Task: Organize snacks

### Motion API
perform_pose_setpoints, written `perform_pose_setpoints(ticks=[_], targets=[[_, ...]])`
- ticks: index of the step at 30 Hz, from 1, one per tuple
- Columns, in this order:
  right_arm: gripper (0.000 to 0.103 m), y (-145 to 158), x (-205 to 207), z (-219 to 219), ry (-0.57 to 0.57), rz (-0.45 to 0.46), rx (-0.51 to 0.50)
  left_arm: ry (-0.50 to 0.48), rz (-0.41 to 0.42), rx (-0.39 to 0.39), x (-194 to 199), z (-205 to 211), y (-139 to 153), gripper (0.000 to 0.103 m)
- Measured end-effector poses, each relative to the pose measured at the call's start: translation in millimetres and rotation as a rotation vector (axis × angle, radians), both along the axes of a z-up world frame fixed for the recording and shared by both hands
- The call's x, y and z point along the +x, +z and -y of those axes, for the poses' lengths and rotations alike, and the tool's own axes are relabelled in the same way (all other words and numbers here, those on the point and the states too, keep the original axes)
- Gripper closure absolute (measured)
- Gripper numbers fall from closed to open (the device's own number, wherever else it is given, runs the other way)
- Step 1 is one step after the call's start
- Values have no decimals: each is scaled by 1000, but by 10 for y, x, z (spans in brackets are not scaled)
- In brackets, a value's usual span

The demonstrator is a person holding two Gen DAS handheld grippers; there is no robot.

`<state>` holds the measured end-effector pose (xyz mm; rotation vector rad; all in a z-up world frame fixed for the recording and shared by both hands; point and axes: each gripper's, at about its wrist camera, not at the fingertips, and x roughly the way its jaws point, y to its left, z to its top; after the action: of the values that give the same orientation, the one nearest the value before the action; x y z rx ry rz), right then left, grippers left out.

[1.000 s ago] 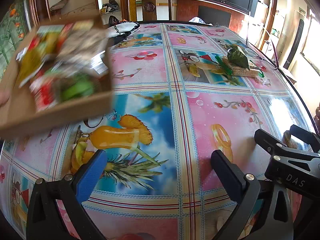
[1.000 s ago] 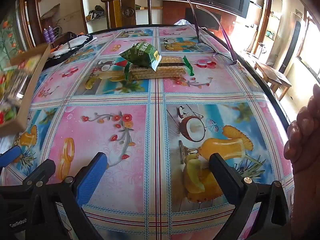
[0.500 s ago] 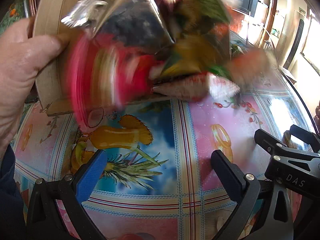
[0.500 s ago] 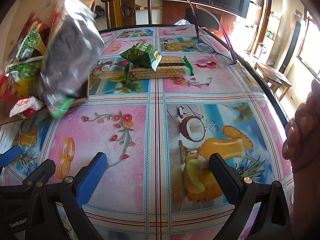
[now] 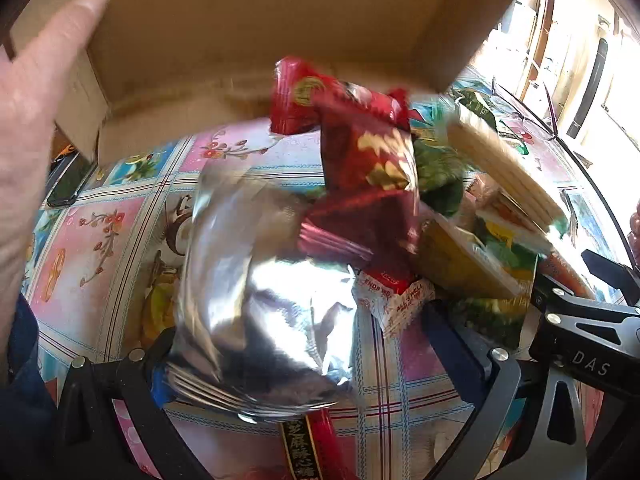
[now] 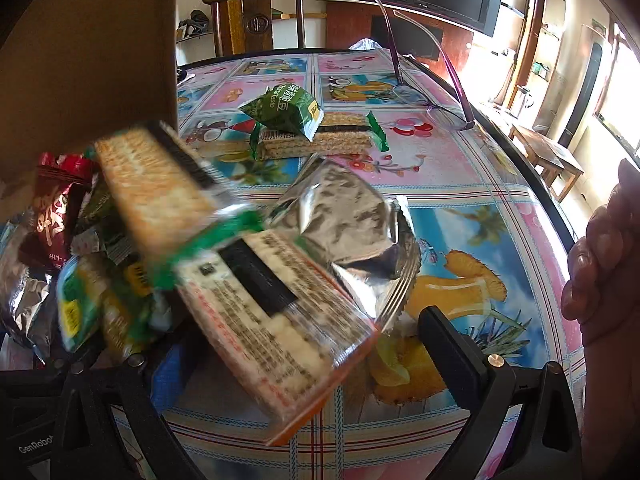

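Observation:
A hand (image 5: 32,128) holds a cardboard box (image 5: 260,24) tipped up over the table, and snacks are spilling out of it. A silver foil bag (image 5: 260,300), red packets (image 5: 360,152) and a wafer pack (image 5: 504,168) tumble down in front of my left gripper (image 5: 308,360), which is open; the bag hides its left finger. My right gripper (image 6: 312,364) is open too. A printed cracker pack (image 6: 272,320), a small silver bag (image 6: 352,224) and a blurred wafer pack (image 6: 156,188) drop between and above its fingers. Neither gripper holds anything.
Farther back on the patterned tablecloth (image 6: 460,184), a green packet (image 6: 284,110) lies on a wafer bar (image 6: 320,142). Purple-framed glasses (image 6: 424,92) sit at the back right. A dark phone (image 5: 66,184) lies at the left. A hand (image 6: 596,272) is at the right edge.
The box has swung from level at the left to tipped up overhead. Its snacks have poured out and now fall onto the table in front of both grippers, which have not moved.

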<state>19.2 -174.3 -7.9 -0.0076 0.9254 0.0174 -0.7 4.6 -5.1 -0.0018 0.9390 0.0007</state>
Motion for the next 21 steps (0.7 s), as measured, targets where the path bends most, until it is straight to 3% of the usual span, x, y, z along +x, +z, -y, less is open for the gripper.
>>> perform_pose_setpoints(ticks=[21], targets=[[1,-1,6,-2,0,0,0,0,1,0,-10,13,-28,0]])
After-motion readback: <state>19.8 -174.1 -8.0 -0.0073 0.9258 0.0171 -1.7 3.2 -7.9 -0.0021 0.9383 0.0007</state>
